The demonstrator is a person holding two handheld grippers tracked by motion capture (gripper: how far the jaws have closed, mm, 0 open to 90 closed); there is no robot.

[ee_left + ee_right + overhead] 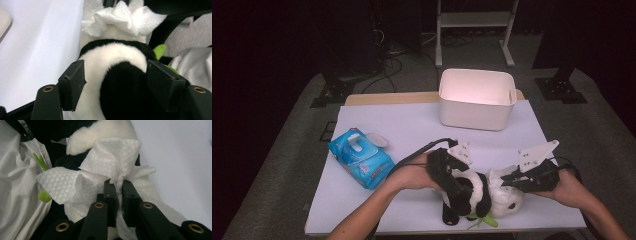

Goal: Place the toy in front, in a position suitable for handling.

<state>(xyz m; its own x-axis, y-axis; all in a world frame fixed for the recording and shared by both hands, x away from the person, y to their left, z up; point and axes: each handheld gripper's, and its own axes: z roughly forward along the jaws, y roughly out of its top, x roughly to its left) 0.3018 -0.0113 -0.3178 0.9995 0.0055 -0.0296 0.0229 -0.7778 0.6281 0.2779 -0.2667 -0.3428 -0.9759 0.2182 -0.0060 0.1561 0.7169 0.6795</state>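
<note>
A: What does each hand-held gripper have right now?

B: The right hand-held gripper [116, 182] has its jaws nearly together, pinching a bunched wipe [110, 157]. The wipe sits against the head of the panda [484, 195]. The left hand-held gripper [115, 82] stands fairly wide, its pads on either side of the panda's body and touching the fur, so it steadies the toy.

A: Where is the panda?

B: On the worktop [412, 130], near its front edge, lying between the two hands. From the panda, the wipe pack [361, 158] lies to the left and a little farther back. The white bin [477, 100] stands well behind the panda, at the far edge.

A: So the step in hand is wiping the toy?

B: That is my reading. To do it well, I would keep the right jaws firmly pinched so the wipe does not slip out, and stroke with a loose fold of the wipe and not with the jaw tips, which could snag the fur.

A: And the left side?

B: It should hold the body snugly enough that the panda does not roll under the strokes, and not so hard that the plush is squashed. A green piece [160, 51] on the panda's near side could catch the wipe, so short strokes away from it seem safer.
</note>
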